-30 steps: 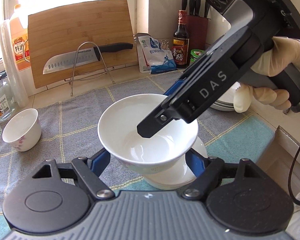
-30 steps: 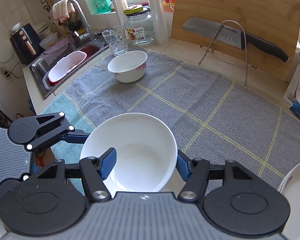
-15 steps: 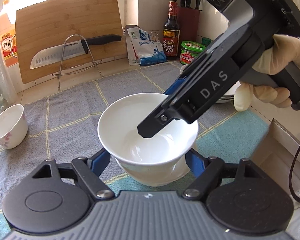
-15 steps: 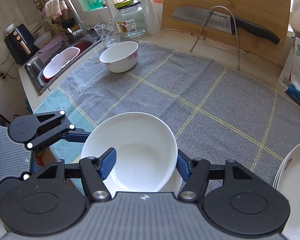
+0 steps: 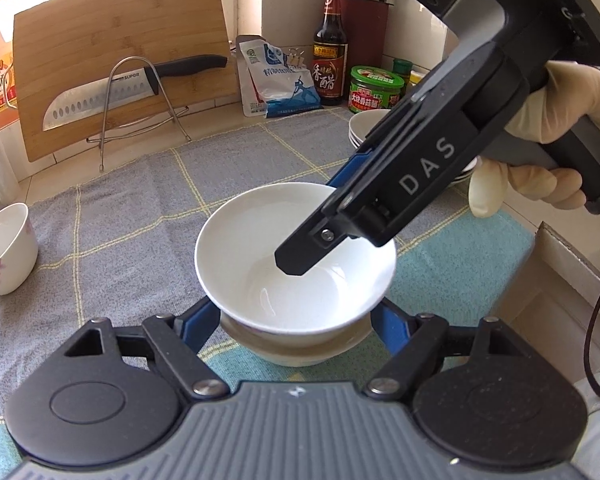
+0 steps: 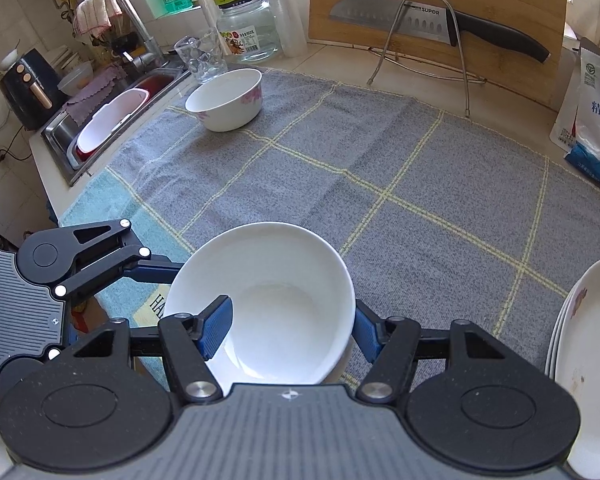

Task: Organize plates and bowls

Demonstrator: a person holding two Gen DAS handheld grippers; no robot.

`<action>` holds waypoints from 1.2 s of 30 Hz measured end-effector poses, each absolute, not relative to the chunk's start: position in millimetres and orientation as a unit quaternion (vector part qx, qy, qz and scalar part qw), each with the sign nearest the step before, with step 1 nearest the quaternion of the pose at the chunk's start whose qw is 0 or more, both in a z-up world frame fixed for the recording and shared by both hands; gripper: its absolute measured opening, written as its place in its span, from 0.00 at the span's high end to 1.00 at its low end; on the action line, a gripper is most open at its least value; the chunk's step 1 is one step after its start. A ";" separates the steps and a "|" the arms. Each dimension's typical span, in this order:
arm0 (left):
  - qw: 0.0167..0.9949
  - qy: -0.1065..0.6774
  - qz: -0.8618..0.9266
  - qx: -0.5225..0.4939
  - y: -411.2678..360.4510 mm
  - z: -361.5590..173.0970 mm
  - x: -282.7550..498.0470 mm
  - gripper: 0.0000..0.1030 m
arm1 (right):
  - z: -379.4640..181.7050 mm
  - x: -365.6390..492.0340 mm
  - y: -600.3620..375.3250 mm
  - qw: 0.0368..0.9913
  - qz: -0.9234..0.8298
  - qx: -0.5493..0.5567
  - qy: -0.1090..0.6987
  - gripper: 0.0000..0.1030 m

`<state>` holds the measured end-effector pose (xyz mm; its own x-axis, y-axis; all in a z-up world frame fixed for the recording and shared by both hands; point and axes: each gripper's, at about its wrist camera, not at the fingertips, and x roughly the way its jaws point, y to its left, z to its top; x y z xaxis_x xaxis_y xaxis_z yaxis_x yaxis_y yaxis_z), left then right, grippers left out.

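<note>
A plain white bowl (image 5: 260,240) (image 6: 276,272) rests nested in a second white bowl (image 5: 300,350) on the checked cloth (image 6: 380,160). My left gripper (image 5: 294,306) reaches under the top bowl's rim, a blue pad against each side of its body, shut on it. My right gripper (image 5: 312,228) (image 6: 290,332) comes down from the upper right in a gloved hand (image 5: 540,120) and is shut on the same bowl's wall, one finger inside and one outside. A flowered bowl (image 5: 4,248) (image 6: 228,98) stands apart at the cloth's far left. A stack of plates (image 5: 364,128) (image 6: 580,340) sits on the right.
A cutting board (image 5: 120,60) leans at the back behind a knife on a wire rack (image 5: 140,92). Bottles, a jar (image 5: 376,88) and a bag (image 5: 276,80) line the back wall. The sink (image 6: 108,120) lies beyond the cloth's left end. A cardboard box edge (image 5: 560,280) sits at the near right.
Both grippers came down together with the white bowl. The lower bowl, earlier showing offset to the right beneath it, now sits squarely under it with the top bowl nested in.
</note>
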<state>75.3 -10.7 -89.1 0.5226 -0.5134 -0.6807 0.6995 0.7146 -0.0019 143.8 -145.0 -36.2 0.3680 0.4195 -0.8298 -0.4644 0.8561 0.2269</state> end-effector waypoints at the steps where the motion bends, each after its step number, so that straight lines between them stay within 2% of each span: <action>1: 0.862 0.338 -0.352 0.138 -10.3 -89.3 75.1 0.21 | -36.8 143.9 -145.3 0.827 0.267 -0.023 0.495 0.33; 9: 0.860 0.336 -0.356 0.147 -11.8 -90.8 75.4 0.19 | -38.9 145.4 -145.6 0.825 0.265 -0.022 0.499 0.33; 12: 0.859 0.338 -0.355 0.148 -11.6 -92.3 76.3 0.13 | -39.3 145.6 -145.8 0.825 0.267 -0.019 0.497 0.32; 13: 0.857 0.342 -0.354 0.149 -11.8 -93.9 77.4 0.11 | -39.2 145.8 -146.3 0.825 0.268 -0.016 0.497 0.30; 15: 0.858 0.339 -0.358 0.146 -10.0 -94.4 77.5 0.09 | -37.6 145.9 -146.6 0.828 0.271 -0.014 0.492 0.18; 18: 0.860 0.334 -0.357 0.148 -8.4 -92.2 77.2 0.07 | -34.0 146.1 -146.7 0.832 0.270 -0.012 0.484 0.06; 20: 0.860 0.333 -0.357 0.149 -7.9 -90.9 76.6 0.07 | -31.1 146.5 -145.2 0.837 0.265 -0.020 0.478 0.01; 36: 0.892 0.309 -0.308 0.119 43.6 -75.7 77.8 0.06 | -17.4 158.5 -99.0 0.837 0.286 -0.100 0.456 0.00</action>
<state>77.8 43.6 -75.7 0.6197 -0.4753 -0.6246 0.6225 0.7823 0.0223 158.5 -99.0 -17.4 0.4214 0.3868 -0.8202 -0.5699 0.8165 0.0923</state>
